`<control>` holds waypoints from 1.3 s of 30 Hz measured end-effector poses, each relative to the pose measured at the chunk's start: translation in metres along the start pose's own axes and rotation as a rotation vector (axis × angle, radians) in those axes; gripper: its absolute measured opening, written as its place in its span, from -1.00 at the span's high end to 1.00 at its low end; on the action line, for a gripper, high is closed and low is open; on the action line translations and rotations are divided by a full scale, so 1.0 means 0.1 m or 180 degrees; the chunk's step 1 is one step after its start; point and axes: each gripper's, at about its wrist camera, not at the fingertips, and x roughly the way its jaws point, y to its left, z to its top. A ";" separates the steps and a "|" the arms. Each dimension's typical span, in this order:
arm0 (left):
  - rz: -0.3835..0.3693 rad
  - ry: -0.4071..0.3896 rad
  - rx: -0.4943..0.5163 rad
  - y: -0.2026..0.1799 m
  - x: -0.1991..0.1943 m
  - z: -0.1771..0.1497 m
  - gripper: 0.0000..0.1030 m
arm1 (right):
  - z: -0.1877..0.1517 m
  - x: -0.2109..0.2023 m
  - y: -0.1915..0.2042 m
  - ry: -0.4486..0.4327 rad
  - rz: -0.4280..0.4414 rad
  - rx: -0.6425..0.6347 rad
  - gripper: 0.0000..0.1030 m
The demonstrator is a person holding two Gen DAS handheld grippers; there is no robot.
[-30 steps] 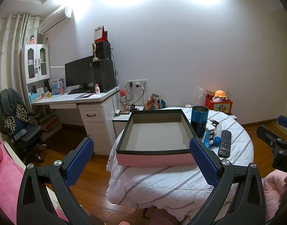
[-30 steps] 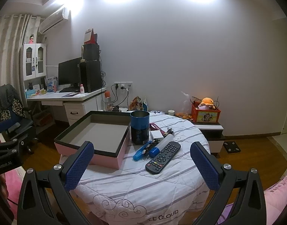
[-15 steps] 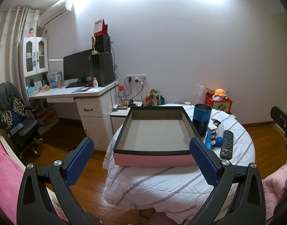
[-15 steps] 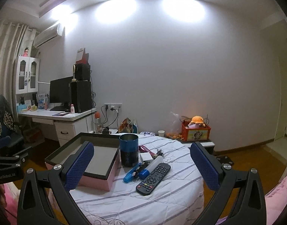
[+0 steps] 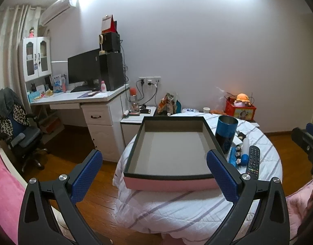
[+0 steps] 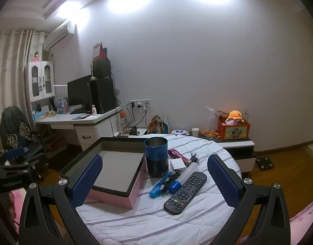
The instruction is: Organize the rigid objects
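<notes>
A pink box with a black rim (image 5: pixel 168 181) (image 6: pixel 115 196) lies empty on the round table with a striped cloth (image 5: pixel 176 206) (image 6: pixel 156 222). To its right stand a blue tin cup (image 5: pixel 225 131) (image 6: pixel 156 157), a black remote (image 5: pixel 252 162) (image 6: pixel 186 189), a white bottle with a blue cap (image 6: pixel 182 178), a blue stapler-like item (image 6: pixel 161 185) and a small white block (image 6: pixel 177 164). My left gripper (image 5: pixel 154 172) hangs open in front of the box. My right gripper (image 6: pixel 154 180) hangs open short of the cup and remote. Both hold nothing.
A white desk (image 5: pixel 78 99) with a monitor, a chair (image 5: pixel 19 134) and a low side table (image 5: pixel 138 116) stand to the left. A red toy box (image 6: pixel 234 129) sits on a cabinet behind the table. Wooden floor (image 5: pixel 91 183) surrounds the table; pink bedding (image 5: pixel 3 194) lies near me.
Both grippers have moved closer to the table and risen a little, so the box and the items look larger. Nothing on the table has moved.
</notes>
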 end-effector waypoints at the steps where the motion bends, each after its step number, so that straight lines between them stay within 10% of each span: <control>1: 0.0014 -0.0008 0.0008 0.00 0.00 0.02 -1.00 | 0.02 0.02 0.02 0.0000 0.0004 -0.0048 -1.00; 16: 0.0038 -0.0092 0.0055 0.02 0.03 0.23 -1.00 | 0.16 0.07 -0.07 0.0090 0.0471 0.0150 -1.00; 39: 0.0088 -0.0015 0.0055 0.01 0.35 0.43 -1.00 | 0.30 0.42 -0.09 0.0227 0.0034 -0.0207 -1.00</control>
